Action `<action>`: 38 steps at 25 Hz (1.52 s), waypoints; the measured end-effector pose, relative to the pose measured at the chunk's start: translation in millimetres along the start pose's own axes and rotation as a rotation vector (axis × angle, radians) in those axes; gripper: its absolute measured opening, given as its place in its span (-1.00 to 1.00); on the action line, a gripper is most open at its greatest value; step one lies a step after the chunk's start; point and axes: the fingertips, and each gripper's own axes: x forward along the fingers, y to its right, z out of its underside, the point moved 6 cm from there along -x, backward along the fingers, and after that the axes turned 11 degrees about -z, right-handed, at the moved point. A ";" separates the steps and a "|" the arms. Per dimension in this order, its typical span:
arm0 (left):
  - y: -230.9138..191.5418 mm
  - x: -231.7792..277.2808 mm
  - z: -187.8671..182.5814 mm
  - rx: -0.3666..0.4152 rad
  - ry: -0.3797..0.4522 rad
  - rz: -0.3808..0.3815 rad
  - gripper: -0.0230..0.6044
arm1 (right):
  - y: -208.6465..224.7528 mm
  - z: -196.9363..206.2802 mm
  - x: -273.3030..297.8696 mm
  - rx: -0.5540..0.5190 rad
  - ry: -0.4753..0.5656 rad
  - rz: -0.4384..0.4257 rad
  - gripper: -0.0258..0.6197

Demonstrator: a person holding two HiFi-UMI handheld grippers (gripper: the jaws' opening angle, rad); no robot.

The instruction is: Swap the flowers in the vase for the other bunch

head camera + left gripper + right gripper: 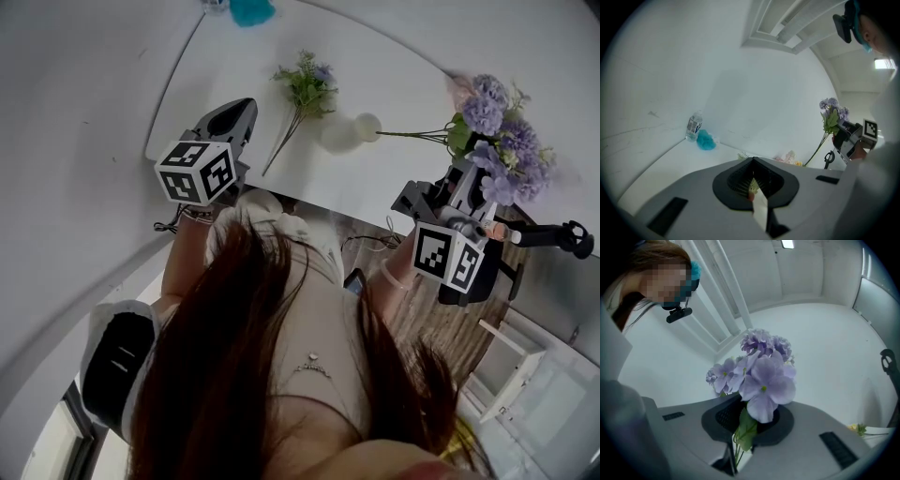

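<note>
My right gripper (461,178) is shut on the stems of a purple flower bunch (497,141), holding it in the air off the right edge of the white table (234,66). In the right gripper view the blooms (764,376) stand just ahead of the jaws, where the gripper (736,446) pinches the green stems. The long stems trail left toward a small white vase (342,131) on the table. The other bunch (305,86), green with small mauve flowers, lies flat on the table left of the vase. Near that bunch's stem end hovers my left gripper (242,111), shut and empty (754,187).
A water bottle (694,125) and a teal fluffy object (706,139) sit at the table's far corner. Pale pink and yellow flowers (790,157) lie at the far right of the table. A white shelf unit (511,361) stands on the wooden floor at right.
</note>
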 end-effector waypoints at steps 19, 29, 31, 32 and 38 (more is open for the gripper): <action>-7.0 -3.5 3.2 0.003 -0.009 -0.003 -0.91 | -13.0 56.1 7.5 -0.047 -0.046 -0.015 -0.73; -11.0 -6.7 6.1 0.000 -0.006 -0.006 -0.91 | -21.3 78.8 14.3 -0.049 -0.084 -0.060 -0.73; -11.4 -7.1 6.8 -0.002 -0.008 -0.010 -0.91 | -20.7 83.2 15.1 -0.041 -0.094 -0.064 -0.73; -11.5 -7.1 6.9 -0.003 -0.009 -0.012 -0.91 | -20.3 85.7 15.6 -0.037 -0.099 -0.066 -0.73; -16.8 -9.0 9.0 -0.004 -0.007 -0.024 -0.91 | -25.2 103.3 17.2 -0.031 -0.139 -0.088 -0.73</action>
